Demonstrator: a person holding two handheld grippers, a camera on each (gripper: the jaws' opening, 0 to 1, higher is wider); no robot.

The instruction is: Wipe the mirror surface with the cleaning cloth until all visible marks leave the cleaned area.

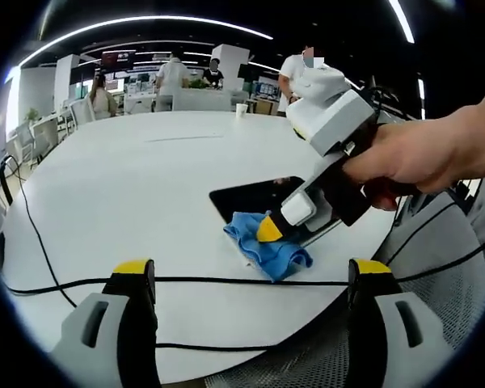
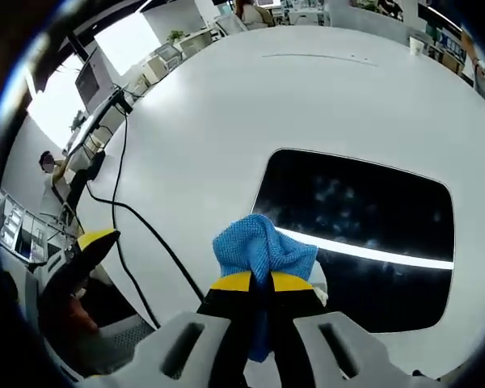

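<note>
The table (image 1: 145, 178) carries the dark mirror (image 2: 364, 234), which lies just ahead of the right gripper (image 2: 261, 283). Its jaws pinch the blue cloth (image 2: 263, 246), pressed at the mirror's near edge. The left gripper (image 1: 255, 275) hangs wide open, well short of both.

Left gripper (image 1: 250, 279): two grey moulded fingers (image 1: 117, 323) with black inner faces and yellow tips, rising at 7 and 5 o'clock of the left gripper view; a recessed slot marks each grey shell.

Right gripper (image 2: 260, 281): same build, grey shells, black inner faces, yellow tips. Seen at 2 o'clock of the left gripper view, it has a white boxy housing over a black handle, gripped by a bare hand (image 1: 424, 153).
</note>
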